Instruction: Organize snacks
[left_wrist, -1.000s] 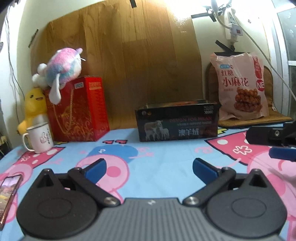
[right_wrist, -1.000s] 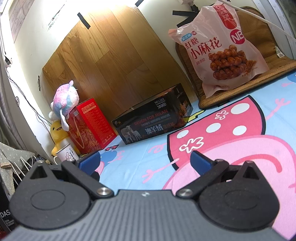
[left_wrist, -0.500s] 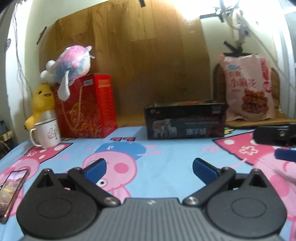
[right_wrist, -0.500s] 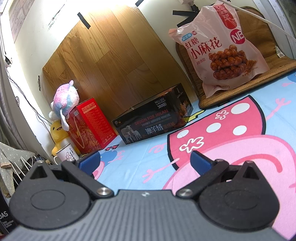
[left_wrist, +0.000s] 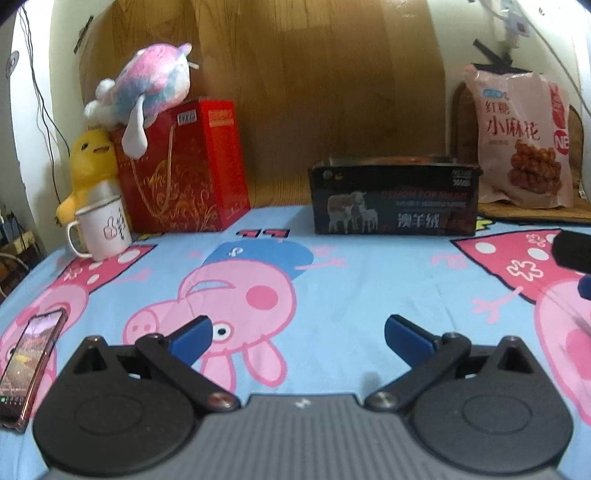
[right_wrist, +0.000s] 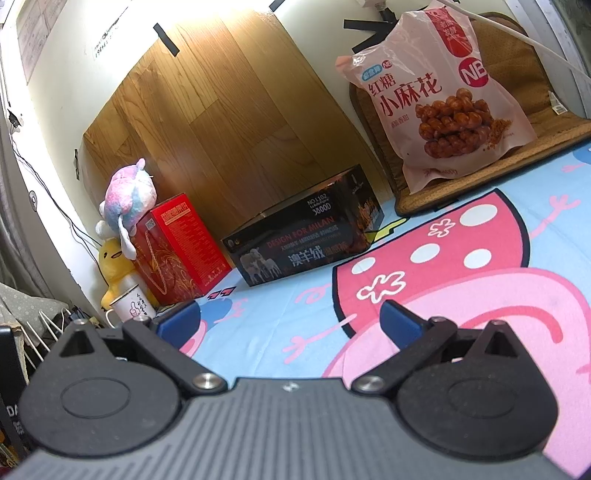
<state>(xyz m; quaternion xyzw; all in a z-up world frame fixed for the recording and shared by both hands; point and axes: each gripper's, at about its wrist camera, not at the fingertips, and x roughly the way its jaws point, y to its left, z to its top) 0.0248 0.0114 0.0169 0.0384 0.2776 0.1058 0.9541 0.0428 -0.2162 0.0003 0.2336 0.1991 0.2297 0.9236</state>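
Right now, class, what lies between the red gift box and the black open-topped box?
Nothing: only bare cartoon-print sheet separates the red gift box from the black open-topped box, seen in both wrist views.

The left gripper (left_wrist: 298, 334) hangs over a blue cartoon-pig bedsheet (left_wrist: 332, 288), its blue-tipped jaws spread wide with nothing between them. Against the wooden board stand a black cardboard box (left_wrist: 394, 197) and, to its right, a pink snack bag (left_wrist: 521, 136). A white enamel mug (left_wrist: 103, 228) sits beside a red gift bag (left_wrist: 183, 168).
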